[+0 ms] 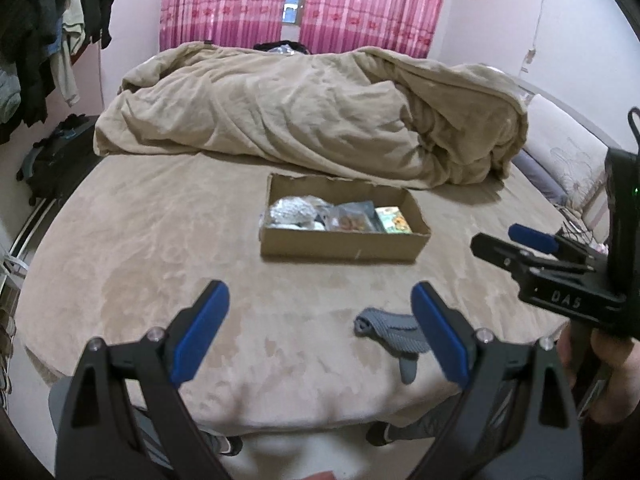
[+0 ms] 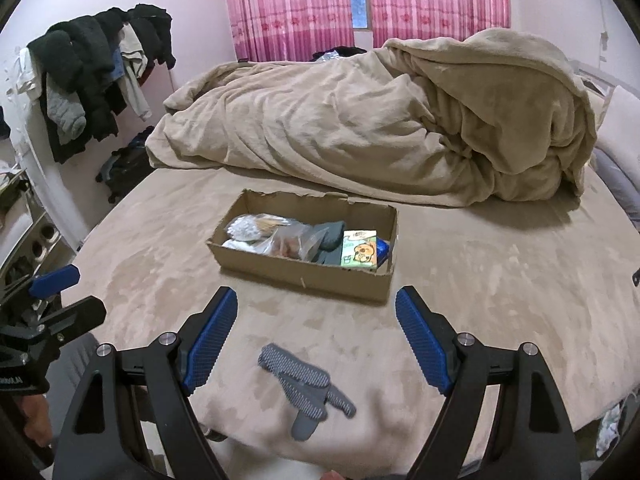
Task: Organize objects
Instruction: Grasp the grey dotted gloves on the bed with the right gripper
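My right gripper (image 2: 316,340) hangs with its jaws spread wide and empty above the near edge of the bed (image 2: 500,280), and the grey glove (image 2: 308,388) lies flat on the sheet directly below and between them, touching neither. My left gripper (image 1: 320,332) is likewise parted and holding nothing; from its camera the same glove (image 1: 390,334) sits off to the right, half hidden behind the right-hand jaw. I judge the right hand the nearer and better placed.

The glove's long axis runs on a diagonal, cuff toward the middle of the bed and fingers toward the near edge, one finger reaching over the lip. That slant is what the next move turns on: my jaws close side to side, so a grasp across the palm looks workable with only a slight turn of the wrist, I judge.

Beyond the glove, toward the centre of the bed, stands the open cardboard box (image 2: 304,276), well apart from the glove. It already holds clear bags, what looks like a dark glove and a printed green packet (image 2: 359,255) at its right end. The loose glove appears to be the one thing left outside.

Farther back a rumpled beige duvet (image 2: 360,128) is heaped across the far side under pink curtains (image 2: 288,4).
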The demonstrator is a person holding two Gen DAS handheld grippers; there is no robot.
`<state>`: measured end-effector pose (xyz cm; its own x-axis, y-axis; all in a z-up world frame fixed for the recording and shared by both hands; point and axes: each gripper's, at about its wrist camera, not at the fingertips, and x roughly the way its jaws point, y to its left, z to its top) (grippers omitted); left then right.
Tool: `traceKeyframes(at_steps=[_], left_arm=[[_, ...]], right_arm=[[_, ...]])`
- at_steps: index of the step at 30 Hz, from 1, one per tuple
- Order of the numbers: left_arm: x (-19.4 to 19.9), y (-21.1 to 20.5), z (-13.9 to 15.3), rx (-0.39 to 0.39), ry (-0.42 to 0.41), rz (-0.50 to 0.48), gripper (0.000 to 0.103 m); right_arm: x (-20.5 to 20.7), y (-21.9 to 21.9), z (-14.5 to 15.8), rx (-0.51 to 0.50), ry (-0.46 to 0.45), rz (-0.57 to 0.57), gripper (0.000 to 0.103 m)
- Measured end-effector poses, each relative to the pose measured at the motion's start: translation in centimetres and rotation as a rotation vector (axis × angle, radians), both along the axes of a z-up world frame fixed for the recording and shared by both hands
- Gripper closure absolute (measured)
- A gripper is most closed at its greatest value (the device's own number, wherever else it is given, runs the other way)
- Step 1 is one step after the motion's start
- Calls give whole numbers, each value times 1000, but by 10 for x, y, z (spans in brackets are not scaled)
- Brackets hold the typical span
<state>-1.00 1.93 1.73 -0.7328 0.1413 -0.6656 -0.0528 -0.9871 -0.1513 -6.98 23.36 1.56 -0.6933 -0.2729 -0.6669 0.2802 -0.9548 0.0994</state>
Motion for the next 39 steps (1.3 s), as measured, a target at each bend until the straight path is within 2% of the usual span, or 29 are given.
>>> traceKeyframes(at_steps=[6,18,24,30,36,38,39], left_arm=[[4,0,-11,1,-31,-4,10],[9,-4,-38,-34,-103,3,10],[-5,-6,-73,-38,-179,16,10],[-18,-4,-115,-42,-275,7,10],[-30,0,-141,-52,-304,4,10],[-36,1,-149,-62,-306,4,10],[-39,2,-153,-65,-307,4,10]], right_arm=[[20,-1,5,-7,0,7,19],[33,-1,-32,7,-100,-4,19],[24,-1,-62,22,-153,-2,19],[6,-3,-112,36,-233,3,19],[-9,-9,-155,56,-301,10,19],[-13,-10,-163,43,-310,13,21],[-14,-11,-166,43,-309,10,27]])
